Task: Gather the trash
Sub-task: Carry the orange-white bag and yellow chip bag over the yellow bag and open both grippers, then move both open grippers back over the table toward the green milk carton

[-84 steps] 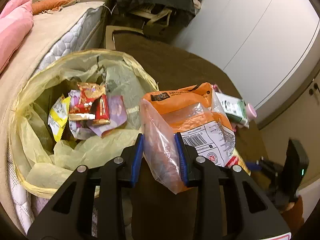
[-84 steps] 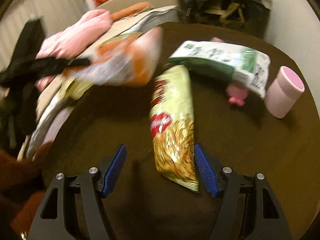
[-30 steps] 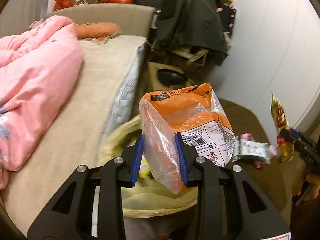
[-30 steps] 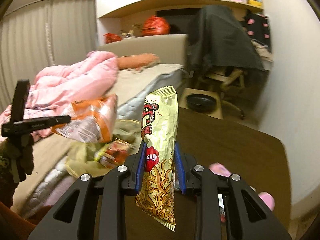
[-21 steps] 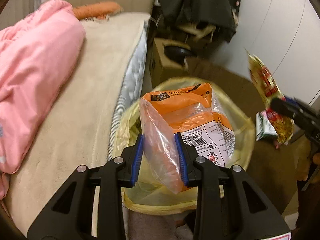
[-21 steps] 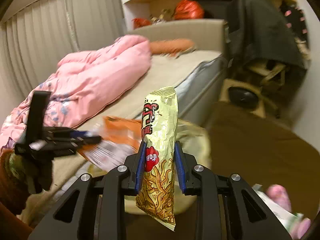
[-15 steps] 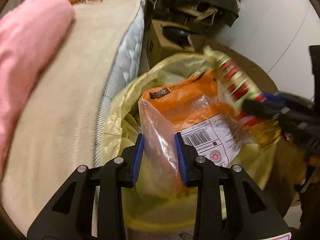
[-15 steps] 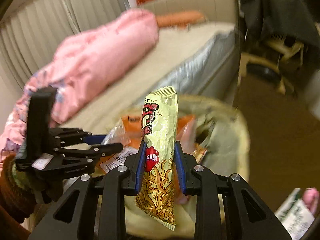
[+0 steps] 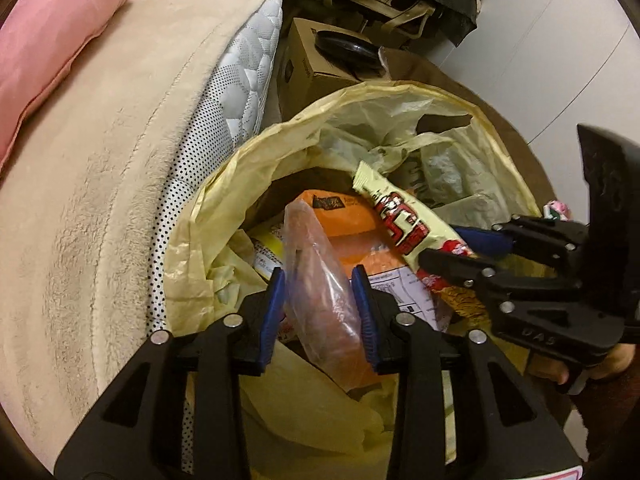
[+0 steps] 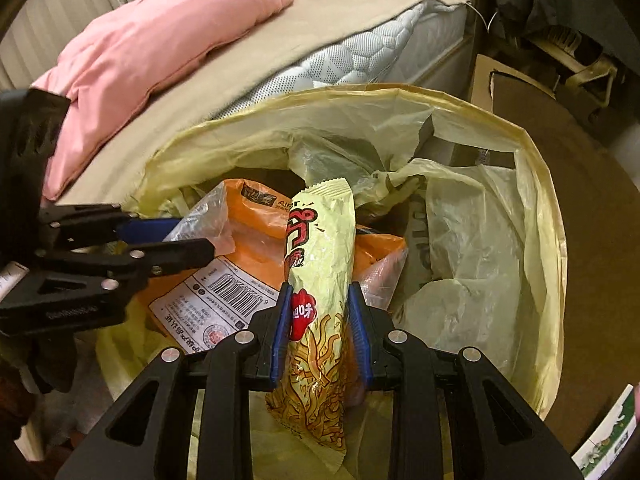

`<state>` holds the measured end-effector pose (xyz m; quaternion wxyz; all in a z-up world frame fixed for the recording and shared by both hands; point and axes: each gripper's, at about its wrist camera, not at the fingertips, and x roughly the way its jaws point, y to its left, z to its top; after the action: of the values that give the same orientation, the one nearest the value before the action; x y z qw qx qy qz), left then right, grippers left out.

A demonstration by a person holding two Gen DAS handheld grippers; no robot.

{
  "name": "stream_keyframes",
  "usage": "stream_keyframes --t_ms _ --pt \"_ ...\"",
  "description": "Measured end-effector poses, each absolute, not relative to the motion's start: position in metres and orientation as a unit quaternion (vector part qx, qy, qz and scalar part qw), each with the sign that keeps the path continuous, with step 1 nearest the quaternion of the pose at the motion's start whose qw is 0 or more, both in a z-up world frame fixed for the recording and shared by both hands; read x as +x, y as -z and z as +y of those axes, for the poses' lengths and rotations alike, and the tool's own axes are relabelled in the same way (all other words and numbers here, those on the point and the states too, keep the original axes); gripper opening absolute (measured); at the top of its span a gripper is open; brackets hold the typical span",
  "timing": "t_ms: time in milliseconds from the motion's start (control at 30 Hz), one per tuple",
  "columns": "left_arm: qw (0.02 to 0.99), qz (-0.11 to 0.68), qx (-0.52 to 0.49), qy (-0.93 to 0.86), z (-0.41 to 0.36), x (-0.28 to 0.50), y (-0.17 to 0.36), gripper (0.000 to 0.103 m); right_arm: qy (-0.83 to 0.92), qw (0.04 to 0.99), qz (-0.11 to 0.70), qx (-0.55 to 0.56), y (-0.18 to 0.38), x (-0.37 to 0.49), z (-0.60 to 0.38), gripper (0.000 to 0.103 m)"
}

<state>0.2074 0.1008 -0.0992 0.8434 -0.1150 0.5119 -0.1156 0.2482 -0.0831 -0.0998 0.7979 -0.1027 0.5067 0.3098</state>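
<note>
A bin lined with a yellow bag (image 9: 400, 92) (image 10: 360, 92) stands below both grippers. My left gripper (image 9: 318, 280) (image 10: 192, 240) reaches into its mouth with its jaws opening. The orange and clear snack bag (image 9: 344, 236) (image 10: 256, 236) is still between the blue pads and sags down into the bin. My right gripper (image 10: 318, 296) (image 9: 452, 248) is shut on a long yellow noodle-snack packet (image 10: 320, 248) (image 9: 404, 220). It holds the packet upright over the orange bag, inside the bin's rim.
A bed with a beige cover (image 9: 120, 160) and a pink duvet (image 10: 160, 40) runs along the bin's left side. A cardboard box (image 9: 316, 68) stands behind the bin. A brown surface (image 10: 600, 240) lies to the right, with a green-and-white pack (image 10: 608, 444) at its edge.
Both grippers have dropped from above the bed and table down into the bin's mouth. The orange bag has sunk a little between the left pads. The right grip is unchanged.
</note>
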Motion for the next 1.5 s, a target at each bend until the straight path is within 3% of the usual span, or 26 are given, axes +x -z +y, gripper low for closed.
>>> stream_keyframes --t_ms 100,167,433,700,1133,1500 --pt "0.849 0.499 -0.131 0.116 0.109 0.202 0.088 0.041 -0.312 0.806 0.494 -0.099 0.093 0.242 -0.087 0.029" --pt "0.857 0.487 -0.132 0.103 0.114 0.198 0.077 0.050 -0.310 0.811 0.486 -0.100 0.087 0.237 -0.090 0.037" --pt "0.906 0.400 -0.134 0.028 0.134 0.171 0.022 0.052 -0.292 0.850 0.430 -0.086 0.046 0.218 -0.115 0.055" --pt "0.929 0.344 -0.123 0.056 0.096 0.160 -0.015 0.052 -0.220 0.900 0.372 -0.056 0.007 0.196 -0.193 0.059" --pt "0.892 0.401 -0.062 0.199 -0.043 0.160 0.015 0.052 -0.104 0.893 0.438 -0.008 0.045 0.205 -0.368 0.062" --pt "0.877 0.426 -0.045 0.218 -0.088 0.165 0.032 0.052 -0.168 0.876 0.453 0.006 0.061 0.143 -0.370 0.062"
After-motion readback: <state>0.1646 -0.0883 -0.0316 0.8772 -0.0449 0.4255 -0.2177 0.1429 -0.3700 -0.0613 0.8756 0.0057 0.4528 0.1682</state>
